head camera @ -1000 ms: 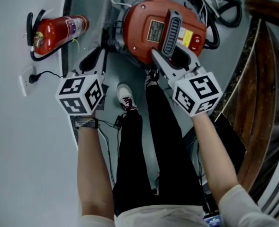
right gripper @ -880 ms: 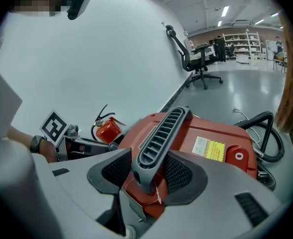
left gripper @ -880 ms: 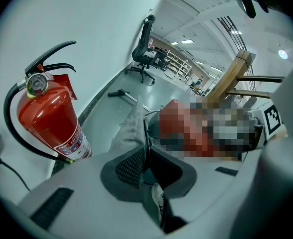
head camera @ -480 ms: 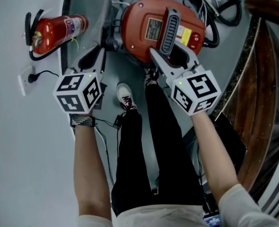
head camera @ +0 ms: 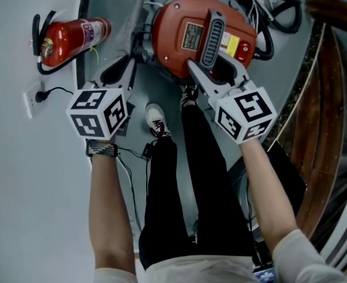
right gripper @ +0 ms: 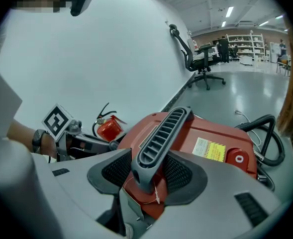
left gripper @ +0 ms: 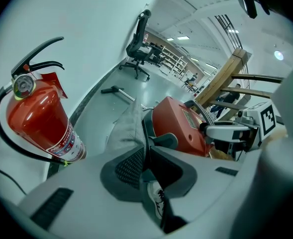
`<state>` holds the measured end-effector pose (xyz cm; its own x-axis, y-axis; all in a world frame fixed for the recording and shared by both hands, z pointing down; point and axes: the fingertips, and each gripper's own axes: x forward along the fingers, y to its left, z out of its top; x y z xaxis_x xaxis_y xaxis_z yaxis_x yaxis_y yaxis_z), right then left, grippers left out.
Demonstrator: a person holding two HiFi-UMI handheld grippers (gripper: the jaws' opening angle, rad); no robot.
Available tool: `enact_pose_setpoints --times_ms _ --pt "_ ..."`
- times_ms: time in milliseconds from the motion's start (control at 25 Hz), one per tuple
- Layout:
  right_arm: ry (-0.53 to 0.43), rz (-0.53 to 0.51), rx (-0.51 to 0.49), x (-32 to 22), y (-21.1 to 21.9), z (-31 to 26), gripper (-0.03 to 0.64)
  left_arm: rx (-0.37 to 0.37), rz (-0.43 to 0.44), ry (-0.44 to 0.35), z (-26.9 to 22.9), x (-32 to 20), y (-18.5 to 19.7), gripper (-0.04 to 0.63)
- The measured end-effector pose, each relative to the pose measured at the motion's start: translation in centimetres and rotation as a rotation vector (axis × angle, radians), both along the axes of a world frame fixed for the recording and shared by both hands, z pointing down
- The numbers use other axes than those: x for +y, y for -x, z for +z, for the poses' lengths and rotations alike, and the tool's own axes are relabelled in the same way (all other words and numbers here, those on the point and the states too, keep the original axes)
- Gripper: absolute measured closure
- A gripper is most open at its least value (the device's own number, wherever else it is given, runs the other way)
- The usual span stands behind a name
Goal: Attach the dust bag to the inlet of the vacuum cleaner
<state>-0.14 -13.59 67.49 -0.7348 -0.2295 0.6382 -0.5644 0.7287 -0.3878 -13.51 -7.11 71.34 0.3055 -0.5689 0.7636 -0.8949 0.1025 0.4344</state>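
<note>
A red vacuum cleaner (head camera: 182,22) with a grey ribbed handle (head camera: 212,31) stands on the floor ahead of me. My right gripper (head camera: 215,74) is shut on the near end of that handle (right gripper: 161,138), one pad on each side. A grey cloth dust bag (left gripper: 129,126) hangs along the left side of the vacuum cleaner (left gripper: 178,126). My left gripper (left gripper: 146,153) is shut on the bag's near edge. In the head view the left gripper (head camera: 128,63) sits just left of the red body. The inlet itself is hidden.
A red fire extinguisher (head camera: 73,37) lies by the wall at the left, near a wall socket (head camera: 35,99). A black hose (head camera: 267,5) coils behind the vacuum cleaner. Wooden rails (head camera: 326,99) run along the right. The person's legs and a shoe (head camera: 155,119) are below the grippers.
My left gripper has drifted slightly up and to the left. The right gripper and the vacuum cleaner have barely moved.
</note>
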Motion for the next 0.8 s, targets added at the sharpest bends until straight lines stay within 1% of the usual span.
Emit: enact_pose_setpoints --times_ms 160,360,800 --pt "-0.001 -0.001 0.001 0.0 0.0 0.0 0.408 0.025 0.012 -0.006 -0.1 -0.1 -0.4 0.555" --pt "-0.001 -0.004 0.001 0.0 0.1 -0.1 0.408 0.031 0.020 -0.008 -0.1 -0.2 -0.6 0.554" --pt "-0.007 0.011 0.006 0.0 -0.1 0.1 0.408 0.053 0.075 0.013 -0.1 -0.2 -1.1 0.548"
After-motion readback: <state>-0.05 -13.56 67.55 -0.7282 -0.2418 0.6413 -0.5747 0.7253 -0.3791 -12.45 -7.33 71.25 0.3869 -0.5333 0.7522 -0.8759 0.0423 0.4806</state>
